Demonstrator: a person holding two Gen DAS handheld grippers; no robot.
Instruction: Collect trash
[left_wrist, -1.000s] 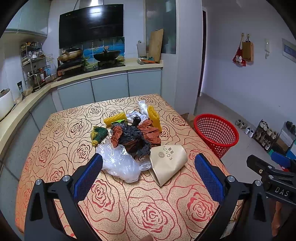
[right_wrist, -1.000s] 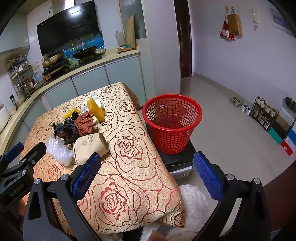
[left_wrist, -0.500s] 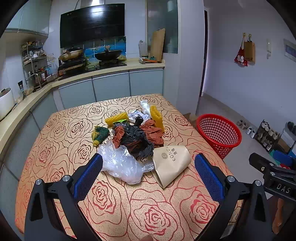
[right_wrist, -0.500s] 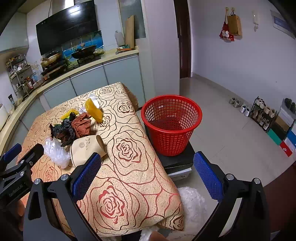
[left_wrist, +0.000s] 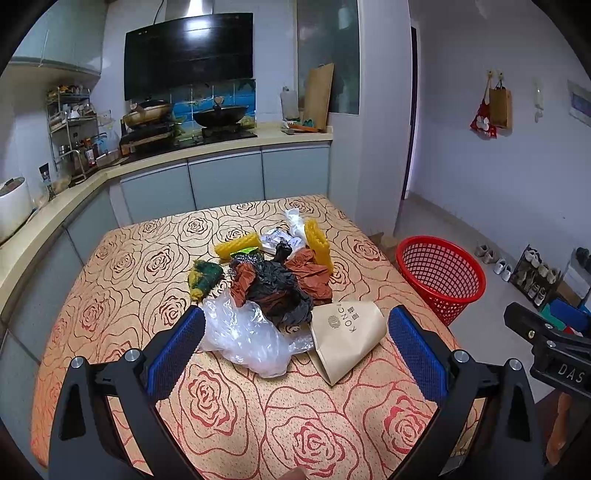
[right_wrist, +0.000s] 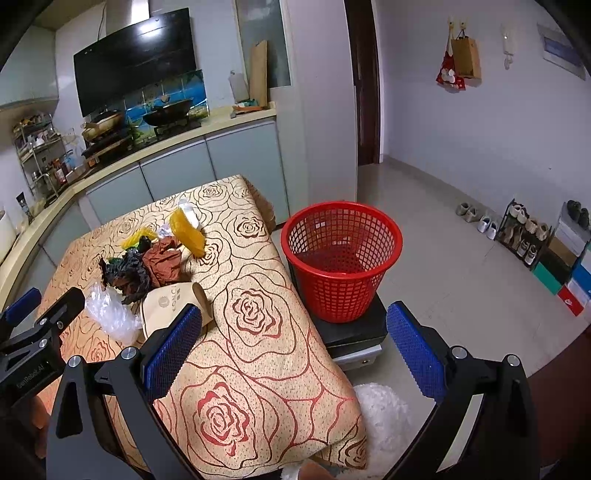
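**Trash pile on the worktop, both claws spread wide and empty, basket off the right edge.**
The left claw (left_wrist: 295, 343) hangs released over the near side of the worktop (left_wrist: 122, 295), facing the clear plastic bag (left_wrist: 247, 336) and the paper bag (left_wrist: 347, 332), which lie nearest in a heap with the black bag (left_wrist: 277, 288), brown paper (left_wrist: 310, 273) and yellow pieces (left_wrist: 317, 243) toward the middle. The right claw (right_wrist: 293, 343), likewise released, looks past the right edge toward the red basket (right_wrist: 341, 258), which stands on a low dark stand (right_wrist: 351, 332) beside the worktop. Likely risks: the thin plastic bag may slip from the pads or drag neighbouring scraps off the edge; a loose, light piece dropped from above may miss the basket; a hard knock could tip the basket off its stand.
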